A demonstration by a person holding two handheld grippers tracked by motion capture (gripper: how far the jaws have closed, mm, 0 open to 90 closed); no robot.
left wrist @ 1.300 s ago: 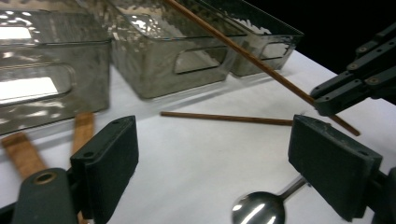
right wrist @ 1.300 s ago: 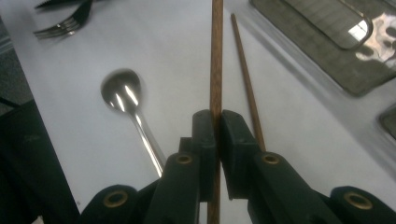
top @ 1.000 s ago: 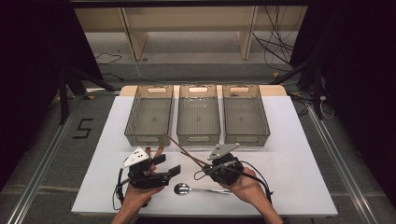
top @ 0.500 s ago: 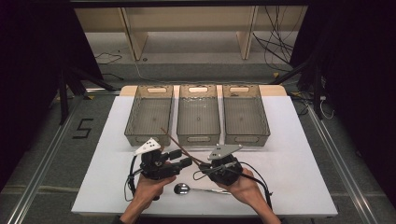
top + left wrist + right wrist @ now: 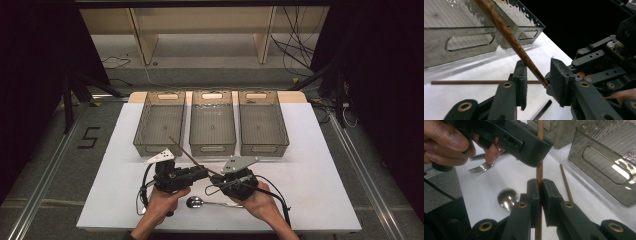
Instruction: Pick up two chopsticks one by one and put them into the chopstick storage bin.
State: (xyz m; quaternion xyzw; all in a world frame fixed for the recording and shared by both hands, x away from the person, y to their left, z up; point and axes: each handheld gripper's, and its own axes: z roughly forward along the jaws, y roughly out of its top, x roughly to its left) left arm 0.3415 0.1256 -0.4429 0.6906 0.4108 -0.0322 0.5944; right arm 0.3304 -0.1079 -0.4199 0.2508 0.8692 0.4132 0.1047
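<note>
Chopstick (image 5: 539, 173) stayed clamped in the right gripper (image 5: 539, 195); the left gripper (image 5: 536, 82) had moved in, jaws closing around it, not yet pinching.

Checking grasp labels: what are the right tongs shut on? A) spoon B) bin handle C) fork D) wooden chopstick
D: in the right gripper view the right tongs pinch the wooden chopstick, while the spoon and fork lie on the table.

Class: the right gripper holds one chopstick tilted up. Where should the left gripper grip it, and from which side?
On the bare shaft of the chopstick just above the right gripper, from the side, jaws astride it. The thin round stick slants up there, clear of the table. The left gripper has been closing there.
</note>
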